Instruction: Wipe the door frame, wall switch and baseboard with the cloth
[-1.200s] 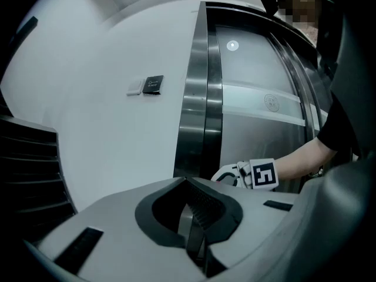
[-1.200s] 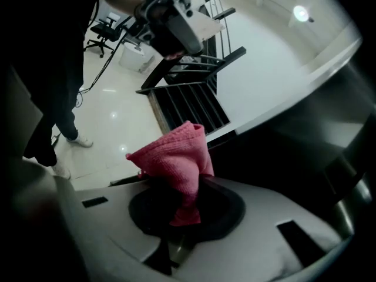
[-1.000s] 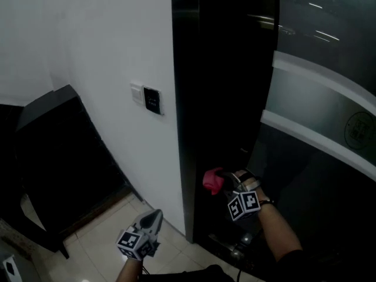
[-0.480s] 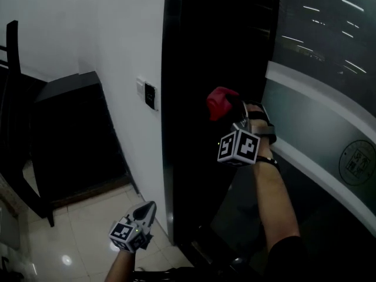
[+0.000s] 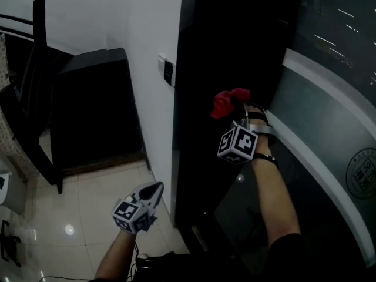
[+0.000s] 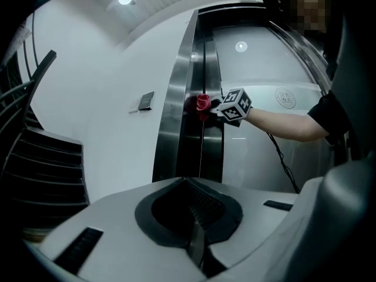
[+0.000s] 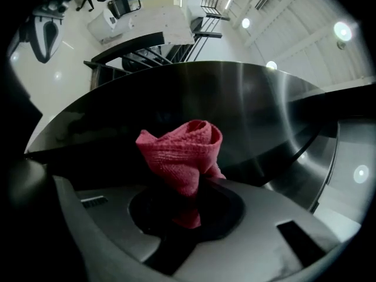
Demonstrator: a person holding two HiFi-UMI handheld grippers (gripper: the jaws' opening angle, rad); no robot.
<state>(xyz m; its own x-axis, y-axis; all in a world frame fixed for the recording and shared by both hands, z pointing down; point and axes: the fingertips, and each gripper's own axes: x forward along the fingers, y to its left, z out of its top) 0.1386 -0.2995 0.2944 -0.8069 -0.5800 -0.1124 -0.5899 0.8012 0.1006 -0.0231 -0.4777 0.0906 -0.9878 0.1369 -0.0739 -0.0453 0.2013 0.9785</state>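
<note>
My right gripper (image 5: 236,109) is shut on a bunched red cloth (image 5: 226,102) (image 7: 183,153) and holds it against the dark metal door frame (image 5: 205,87) about halfway up. In the left gripper view the red cloth (image 6: 202,103) touches the steel door frame (image 6: 183,128). Low down, my left gripper (image 5: 154,191) hangs over the floor tiles beside the frame's foot, jaws shut with nothing between them. The wall switch (image 5: 166,70) (image 6: 145,100) sits on the white wall left of the frame. The baseboard is too dark to make out.
A dark cabinet (image 5: 94,110) stands against the wall at the left, with a black chair (image 5: 26,87) beside it. Glass door panels with a frosted band (image 5: 329,128) fill the right. Pale floor tiles (image 5: 76,216) lie below. A cable hangs from the right arm.
Over the last second the right gripper carried the cloth up the door frame from near the bottom to mid-height. The head view shifted; the left gripper stayed low.
</note>
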